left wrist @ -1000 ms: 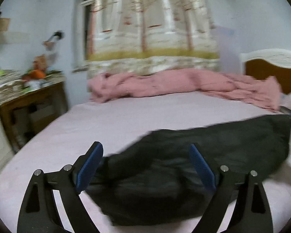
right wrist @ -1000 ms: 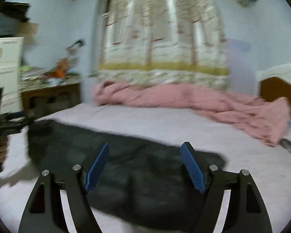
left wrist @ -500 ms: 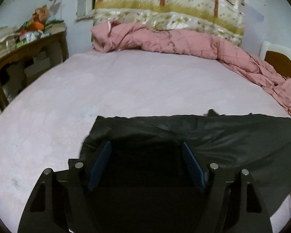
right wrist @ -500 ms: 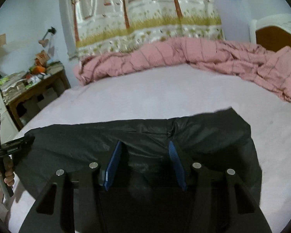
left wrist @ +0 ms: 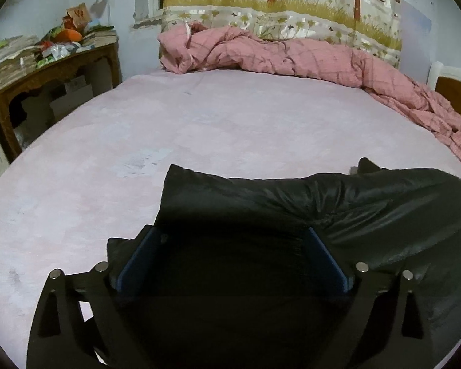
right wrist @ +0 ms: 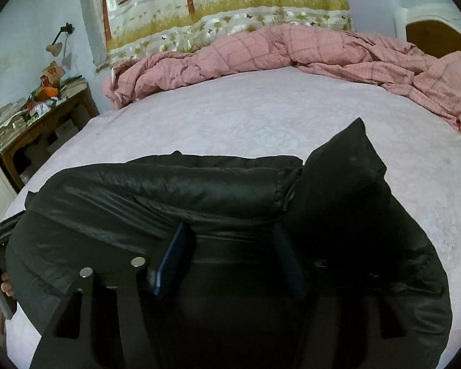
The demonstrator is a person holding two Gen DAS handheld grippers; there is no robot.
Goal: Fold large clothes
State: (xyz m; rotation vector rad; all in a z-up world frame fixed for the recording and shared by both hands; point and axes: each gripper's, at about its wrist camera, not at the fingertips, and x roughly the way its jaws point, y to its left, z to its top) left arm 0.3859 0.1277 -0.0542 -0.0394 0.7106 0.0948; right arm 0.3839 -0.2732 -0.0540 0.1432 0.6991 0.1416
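Black, glossy padded fabric fills the lower half of the left wrist view: the jacket [left wrist: 338, 203] lies spread across the near part of the bed [left wrist: 199, 129], a puffed roll along its far edge and a corner folded up at the left. The left gripper [left wrist: 230, 252] sits low over the garment with its blue pads [left wrist: 135, 258] standing wide apart; dark cloth lies between them, but nothing is pinched. A pink quilt [left wrist: 292, 55] is bunched along the far side of the bed, well apart from the jacket, and a cluttered wooden side surface [left wrist: 55, 64] stands at the left.

In the right wrist view the same jacket [right wrist: 169, 190] stretches leftward, with a sleeve or corner [right wrist: 347, 160] standing up in a peak on the right. The right gripper [right wrist: 230, 261] has its pads narrower than the left's yet parted; whether they press a layer of cloth I cannot tell, as the fabric there is dark and the far pad half hidden. At the left edge a hand [right wrist: 3, 286] grips the handle of the other tool.

By my judgement, the step in hand is taking hold of the near edge for a fold. The next move calls for both grippers to close on a single edge each and lift evenly, since slick padded cloth may slip or spring back.

No containers are visible.
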